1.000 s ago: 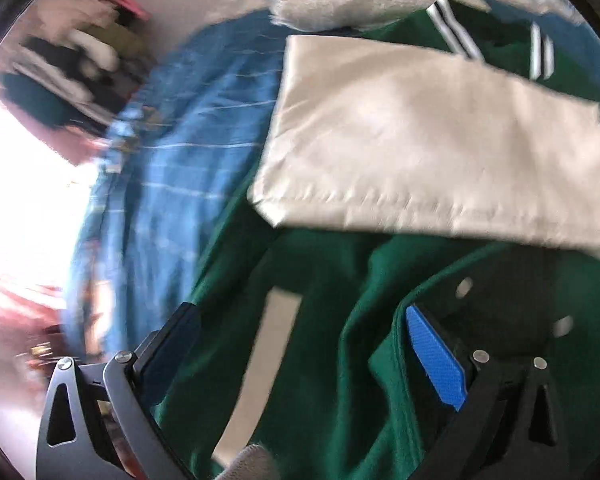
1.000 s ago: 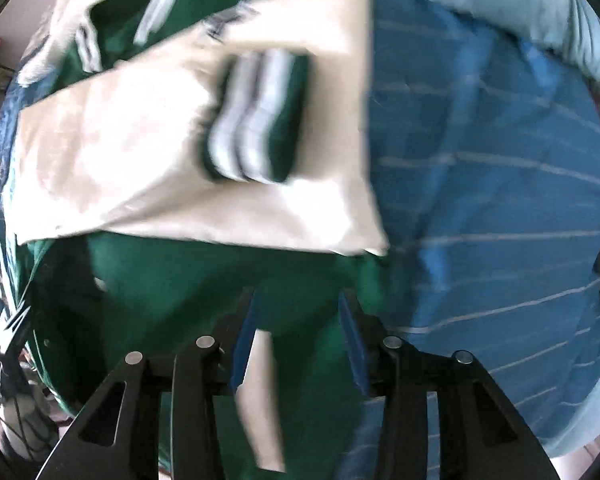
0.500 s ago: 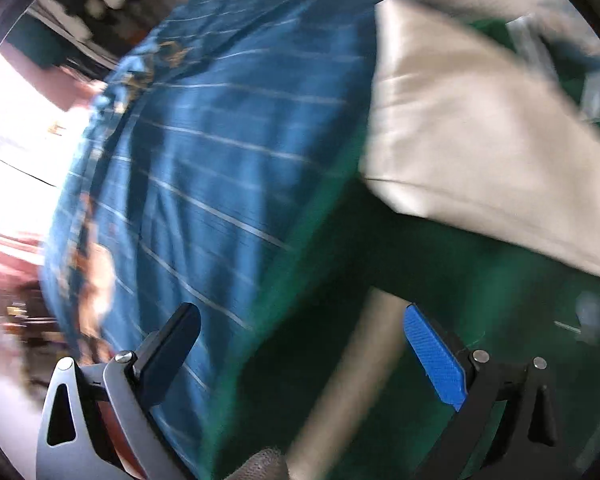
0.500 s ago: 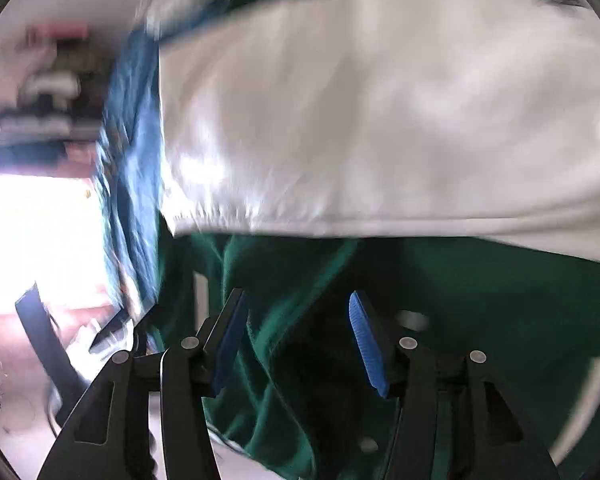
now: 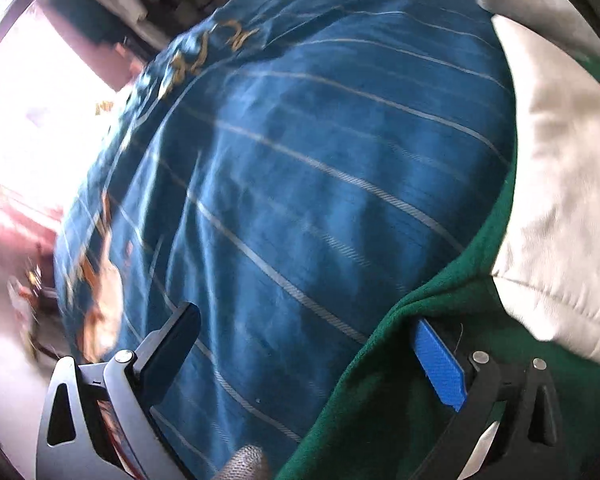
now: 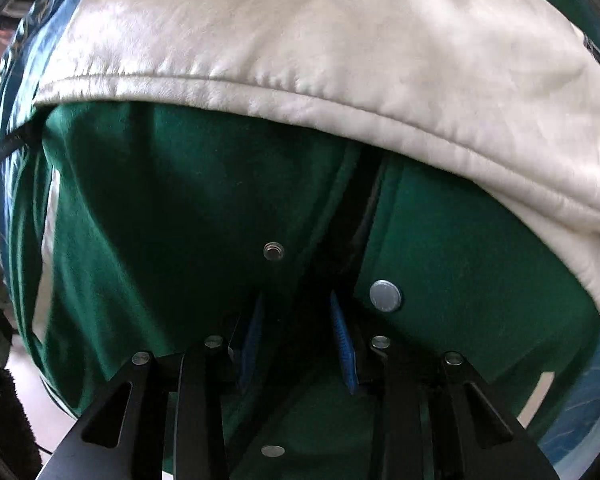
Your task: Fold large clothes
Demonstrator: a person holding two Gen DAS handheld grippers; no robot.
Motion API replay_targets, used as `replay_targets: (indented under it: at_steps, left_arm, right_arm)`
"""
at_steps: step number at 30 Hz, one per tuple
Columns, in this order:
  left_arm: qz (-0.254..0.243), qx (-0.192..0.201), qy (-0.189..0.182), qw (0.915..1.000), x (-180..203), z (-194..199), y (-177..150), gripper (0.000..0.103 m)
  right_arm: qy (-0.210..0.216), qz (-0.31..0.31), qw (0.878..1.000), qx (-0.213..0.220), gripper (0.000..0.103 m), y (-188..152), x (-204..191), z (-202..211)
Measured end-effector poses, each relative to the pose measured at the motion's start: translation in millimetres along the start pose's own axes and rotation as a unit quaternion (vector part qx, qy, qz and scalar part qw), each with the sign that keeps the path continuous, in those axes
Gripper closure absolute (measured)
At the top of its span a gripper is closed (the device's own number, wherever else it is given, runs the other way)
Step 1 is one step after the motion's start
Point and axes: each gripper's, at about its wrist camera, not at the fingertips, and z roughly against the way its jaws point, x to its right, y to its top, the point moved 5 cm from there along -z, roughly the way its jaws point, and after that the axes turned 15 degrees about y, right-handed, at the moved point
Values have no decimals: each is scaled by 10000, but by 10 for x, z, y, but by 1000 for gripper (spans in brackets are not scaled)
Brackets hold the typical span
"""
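Note:
A green varsity jacket [image 6: 172, 216] with cream sleeves [image 6: 340, 48] and metal snaps [image 6: 385, 295] lies on a blue striped bedspread [image 5: 300, 184]. My right gripper [image 6: 296, 332] sits low over the jacket's front opening, its jaws apart by a narrow gap with green cloth between and around the blue pads; whether it grips is unclear. My left gripper [image 5: 304, 344] is open wide at the jacket's left edge [image 5: 380, 360], one finger over the bedspread, the other on the green cloth, beside a cream sleeve [image 5: 560, 184].
The bedspread hangs over the bed's left edge [image 5: 96, 264] in the left wrist view. Beyond it are a bright window area [image 5: 32, 112] and shelves of stuff [image 5: 112, 12]. A dark furry object [image 6: 4, 412] shows at the lower left of the right wrist view.
The left gripper has swung left from over the jacket body to its left edge. The right gripper has moved left and down close onto the jacket's front opening, jaws narrower.

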Motion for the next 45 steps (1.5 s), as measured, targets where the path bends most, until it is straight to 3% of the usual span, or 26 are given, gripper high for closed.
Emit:
replay_targets:
  at_steps: [2,5,7,10,12,14,17,20,21,22,23,26,29,31,33,34,38,42,45]
  left_arm:
    - [-25,-14,47,10000,56,-16,-2,0]
    - [-361,322,338,9983,74,209,-20,0]
    - [-472,644,341,9962,-9,477,-68,0]
    - [-515,1044,65,9932,-153,940,-210,0]
    - [-583,1227,117,9907,-188,1174,-371,0]
    - [-771,1372,172,9874,-118,1342,-593,0]
    - [-1039,1282,199,9861,126,1366,-907,0]
    - [-1166,1098,273,9867,391,1267,-1184,0]
    - [-1211,1046,328,9866,473,1221,-1258,0]
    - [-1313,946,415,9859,606,1140,-1359,0]
    - [-1379,876,494,9853,680,1084,-1436,0]
    - [-1122,1039,635,9862,735,1029,-1511,0]
    - [-1177,881,660,9869,714,1067,-1473,0]
    - [-1161,683,662,9887,637,1161,-1446,0]
    - [-991,691,736,9899,534,1358,-1477,0]
    - [-987,749,845,9887,491,1497,-1498,0]
    - [-1085,958,1229,9818,484,2084,-1759,0]
    - [-1437,1071,1586,9709,773,2625,-2232,0]
    - [-1868,1132,1508,9641,1209,3026,-2723,0]
  right_arm:
    - [113,-20,9999,-22,66,25,-76,1]
    - [797,-413,9958,175,66,-20,-2,101]
    - [1179,-710,9885,632,57,-150,166,421]
    - [1165,-1198,9742,1516,48,-298,590,957]
    - [992,-1624,9606,2026,36,-375,996,1258]
    - [821,-2209,9403,2454,32,-387,1551,1515]
    - [905,-2599,9270,2548,32,-236,2174,1573]
    - [1305,-2573,9294,2301,32,-2,2379,1348]
    - [1377,-2445,9329,2257,41,73,2374,1282]
    - [1321,-2318,9373,2244,62,94,2329,1216]
    - [919,-2228,9458,2177,94,130,2343,1221]
    - [304,-2284,9444,2346,103,173,2432,1336]
    - [915,-2182,9513,1977,103,100,2442,1316]
    - [1066,-2002,9571,1804,93,-112,2385,1414]
    - [1174,-1840,9596,1774,57,-364,2331,1522]
    - [1259,-1797,9600,1740,51,-548,2332,1569]
    - [937,-1668,9718,1380,45,-1251,2544,1598]
    - [451,-1459,9834,980,21,-1782,2793,1431]
    - [-8,-1270,9888,788,14,-2082,3035,1351]
